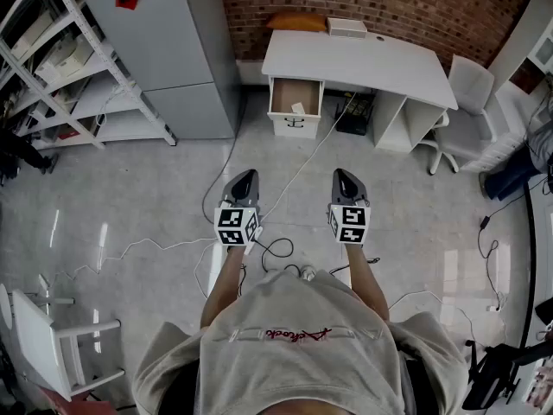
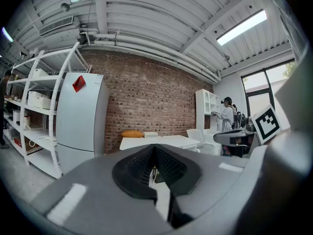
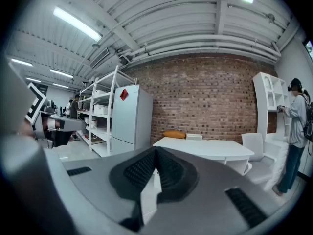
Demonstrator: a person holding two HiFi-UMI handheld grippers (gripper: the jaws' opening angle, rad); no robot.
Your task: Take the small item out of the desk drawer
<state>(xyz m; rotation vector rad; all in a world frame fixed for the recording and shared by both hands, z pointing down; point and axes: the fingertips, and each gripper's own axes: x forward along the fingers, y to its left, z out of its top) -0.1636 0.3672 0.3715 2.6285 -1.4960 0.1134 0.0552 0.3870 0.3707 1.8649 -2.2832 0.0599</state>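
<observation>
A white desk [image 1: 380, 63] stands at the far side of the room against a red brick wall [image 1: 389, 3]. In its left pedestal the top drawer [image 1: 295, 89], white-fronted with a tan inside, is pulled out toward the near side. The small pale item [image 1: 298, 107] lies in this drawer, close to its near edge and a little right of middle; what it is cannot be told at this range. Just below, a lower white drawer [image 1: 295, 125] is pushed in.

On the desk top, an orange cushion [image 1: 296, 22] lies at the far left, with a flat white box [image 1: 347, 27] just to its right. In the open space under the desk sits a black crate [image 1: 354, 115]; its contents cannot be made out. Left of the desk is a tall grey cabinet [image 1: 168, 41], and further left white open metal shelving [image 1: 52, 85] carries pale boxes [image 1: 65, 54].

The person stands on the near side, well apart from the desk, with both tools side by side pointing toward it. The left gripper [image 1: 246, 177] has its jaws closed, ribbed black pads meeting at the tips with nothing between them. The right gripper [image 1: 344, 175] is likewise closed and empty.
</observation>
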